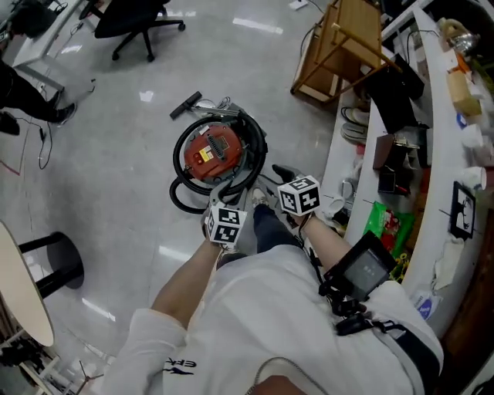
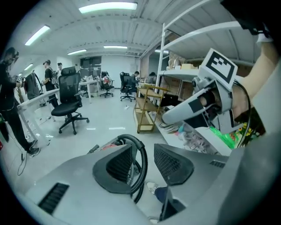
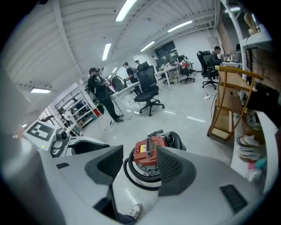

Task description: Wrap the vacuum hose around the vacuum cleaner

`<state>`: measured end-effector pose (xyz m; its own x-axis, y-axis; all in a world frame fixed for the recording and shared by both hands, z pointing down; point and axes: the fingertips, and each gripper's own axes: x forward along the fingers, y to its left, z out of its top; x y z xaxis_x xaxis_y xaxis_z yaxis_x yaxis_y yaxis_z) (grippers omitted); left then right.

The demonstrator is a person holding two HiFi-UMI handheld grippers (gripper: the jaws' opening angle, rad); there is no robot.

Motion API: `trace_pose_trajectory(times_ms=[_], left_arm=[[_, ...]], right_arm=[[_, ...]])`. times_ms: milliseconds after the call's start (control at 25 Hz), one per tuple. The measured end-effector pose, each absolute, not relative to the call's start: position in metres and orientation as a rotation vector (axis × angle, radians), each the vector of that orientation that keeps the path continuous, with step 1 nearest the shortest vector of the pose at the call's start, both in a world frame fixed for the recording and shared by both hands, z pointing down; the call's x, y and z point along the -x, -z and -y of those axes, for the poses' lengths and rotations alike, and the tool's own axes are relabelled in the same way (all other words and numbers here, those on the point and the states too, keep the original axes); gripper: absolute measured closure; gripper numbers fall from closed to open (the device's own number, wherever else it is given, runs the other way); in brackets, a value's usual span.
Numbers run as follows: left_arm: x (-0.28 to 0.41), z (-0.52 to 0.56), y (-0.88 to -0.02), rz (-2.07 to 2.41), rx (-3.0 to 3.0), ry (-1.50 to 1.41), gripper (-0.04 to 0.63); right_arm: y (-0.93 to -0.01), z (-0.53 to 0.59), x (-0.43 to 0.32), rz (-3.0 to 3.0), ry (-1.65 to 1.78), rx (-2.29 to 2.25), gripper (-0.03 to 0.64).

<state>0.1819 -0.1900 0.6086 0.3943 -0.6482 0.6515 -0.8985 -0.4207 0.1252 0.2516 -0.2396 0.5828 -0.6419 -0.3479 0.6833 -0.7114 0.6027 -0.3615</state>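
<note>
Red vacuum cleaner [image 1: 212, 152] upright on the grey floor [image 1: 116, 170], just ahead of the person's shoe [image 1: 258, 199]. Black hose [image 1: 183, 194] coiled round its body in several loops, close against the sides, one loop bulging out on the floor at the near side. Hose's black nozzle end [image 1: 185, 104] poking out on the far side, lying on the floor.

Yellow label [image 1: 204, 156] on the red top, print too small to read. Dark lettering on the white shirt [image 1: 179, 366], seen upside down and not legible. Black-and-white square markers on both grippers' cubes, no words on them.

Left gripper [image 2: 142, 165] raised above the vacuum, jaws partly spread with nothing between the pads; only the hose visible through the gap, well beyond them. Right gripper [image 3: 139, 168] likewise raised, jaws apart and empty, the vacuum's red top showing through the gap farther off.

Wooden rack [image 1: 340, 46] against the counter to the right, office chair [image 1: 139, 23] across the room
</note>
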Motion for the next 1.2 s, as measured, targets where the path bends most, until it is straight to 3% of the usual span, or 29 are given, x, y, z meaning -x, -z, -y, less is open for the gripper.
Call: trace_pose_trajectory(times_ms=[440, 600, 760, 1200], left_arm=[[-0.175, 0.142, -0.516, 1.327, -2.333, -0.515, 0.539], [-0.171, 0.119, -0.487, 1.309, -2.384, -0.423, 0.577], [-0.178, 0.098, -0.461, 1.283, -2.429, -0.343, 0.592], [-0.203, 0.053, -0.404, 1.290, -2.490, -0.248, 0.592]], right_arm=[[-0.518, 0.147, -0.239, 2.370, -0.736, -0.983, 0.388], [-0.486, 0.114, -0.245, 2.397, -0.664, -1.095, 0.459], [-0.455, 0.085, -0.258, 2.422, -0.573, -1.196, 0.585], [-0.392, 0.035, -0.267, 2.538, -0.393, -1.181, 0.614]])
